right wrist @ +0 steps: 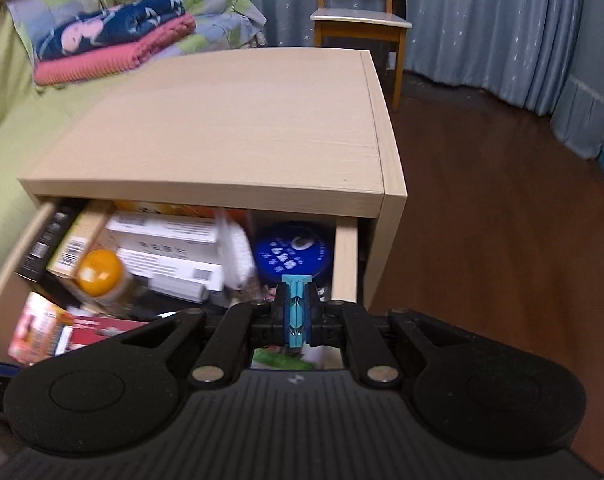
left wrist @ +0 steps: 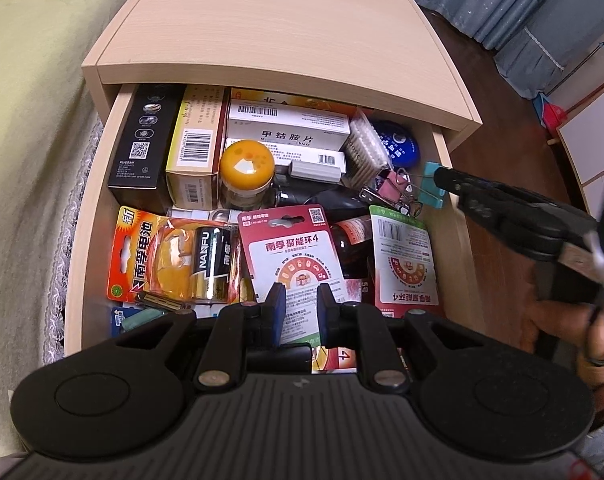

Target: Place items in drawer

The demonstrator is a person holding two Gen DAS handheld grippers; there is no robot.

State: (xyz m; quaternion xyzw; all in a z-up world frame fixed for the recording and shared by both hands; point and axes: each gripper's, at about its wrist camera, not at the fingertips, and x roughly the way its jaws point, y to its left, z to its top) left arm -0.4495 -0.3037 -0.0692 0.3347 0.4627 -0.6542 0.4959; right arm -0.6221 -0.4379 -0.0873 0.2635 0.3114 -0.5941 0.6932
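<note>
Both handheld tools are matte black plastic, each with a ribbed body flanked by two big round lobes bearing a shallow oval recess. Four silver rivets pin the slanted linkage arms on each. The left gripper (left wrist: 298, 300) ends in black fingers faced with blue pads (left wrist: 279, 300). The right gripper (right wrist: 297, 304) has the same build; seen from the left wrist camera it is a long dark bar with a white fitting and thin white cables near the grip. The person's hand (left wrist: 582, 332) wears a dark ring.
</note>
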